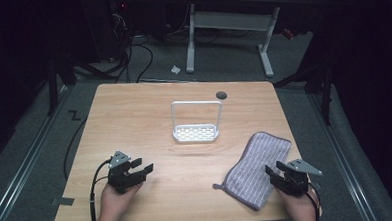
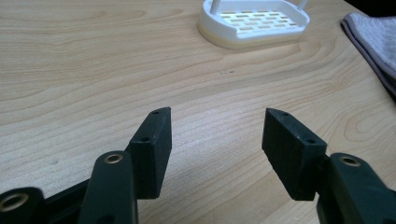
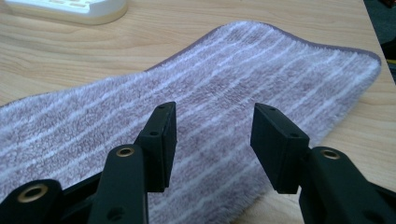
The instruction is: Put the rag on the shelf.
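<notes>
Near the middle of the wooden tabletop point(image 1: 134, 118), a little toward twelve o'clock, stood a white slotted tray point(image 1: 195, 133) with a tall wire hoop rising upright from its two ends. A small dark round hole point(image 1: 222, 95) sat in the tabletop just past the tray, toward one o'clock.

At about four o'clock from the tray lay a purple-grey striped towel point(image 1: 259, 168), flat and slanting, its far corner pointing toward two o'clock and its near end close to the tabletop's front edge. The towel and tray lay apart, with bare wood between them.

At seven o'clock, the person's left hand point(image 1: 113, 204) held the left claw point(image 1: 139, 171) low over the bare wood, well apart from the tray. In the left gripper view the left claw point(image 2: 217, 140) stood wide, with nothing between its jaws but wood grain; the tray point(image 2: 254, 25) lay ahead toward one o'clock and the towel's edge point(image 2: 373, 42) showed at two o'clock.

At five o'clock, the right hand point(image 1: 301, 208) held the right claw point(image 1: 275, 170) at the towel's near right edge. In the right gripper view the right claw point(image 3: 214, 135) was also wide apart and gripped nothing, poised over the towel point(image 3: 224, 79), whose pale stripes ran off toward the upper right. Whether the jaw tips touched the cloth could not be told. A corner of the tray point(image 3: 79, 11) showed at eleven o'clock.

Beyond the tabletop, on the grey floor point(image 1: 222, 59), stood the white legs of another desk point(image 1: 230, 24).
</notes>
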`<control>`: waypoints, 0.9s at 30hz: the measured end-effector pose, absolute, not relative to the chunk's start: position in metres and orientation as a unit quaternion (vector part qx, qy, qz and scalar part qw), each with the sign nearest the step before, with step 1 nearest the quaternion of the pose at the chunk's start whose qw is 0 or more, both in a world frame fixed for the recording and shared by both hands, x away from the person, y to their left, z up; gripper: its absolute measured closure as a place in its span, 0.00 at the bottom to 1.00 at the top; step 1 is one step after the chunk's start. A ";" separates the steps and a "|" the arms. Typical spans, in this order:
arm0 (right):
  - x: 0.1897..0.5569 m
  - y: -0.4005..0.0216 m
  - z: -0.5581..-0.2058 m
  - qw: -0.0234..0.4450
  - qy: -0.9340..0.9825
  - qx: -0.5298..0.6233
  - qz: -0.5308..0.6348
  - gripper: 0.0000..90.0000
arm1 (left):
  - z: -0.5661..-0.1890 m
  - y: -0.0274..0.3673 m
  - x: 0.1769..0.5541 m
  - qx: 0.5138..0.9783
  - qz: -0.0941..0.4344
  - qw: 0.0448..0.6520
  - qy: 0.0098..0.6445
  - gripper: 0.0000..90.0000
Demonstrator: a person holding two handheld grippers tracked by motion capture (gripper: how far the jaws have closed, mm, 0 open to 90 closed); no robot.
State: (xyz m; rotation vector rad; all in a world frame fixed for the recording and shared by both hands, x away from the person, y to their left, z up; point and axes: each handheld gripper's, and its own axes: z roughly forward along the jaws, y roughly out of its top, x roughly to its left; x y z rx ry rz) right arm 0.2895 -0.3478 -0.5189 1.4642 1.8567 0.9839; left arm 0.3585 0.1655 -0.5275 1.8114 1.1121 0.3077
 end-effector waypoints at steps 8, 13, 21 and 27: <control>0.289 -0.354 -0.516 0.281 0.691 0.543 0.385 0.67 | -0.528 0.156 0.355 0.753 0.140 0.466 0.443 0.49; 0.296 -0.352 -0.520 0.266 0.696 0.543 0.387 0.73 | -0.527 0.158 0.355 0.744 0.140 0.472 0.451 0.52; 0.332 -0.352 -0.531 0.256 0.714 0.566 0.324 0.98 | -0.531 0.157 0.354 0.753 0.137 0.460 0.450 0.52; 0.325 -0.362 -0.534 0.266 0.715 0.568 0.308 0.98 | -0.531 0.162 0.352 0.750 0.132 0.462 0.454 0.51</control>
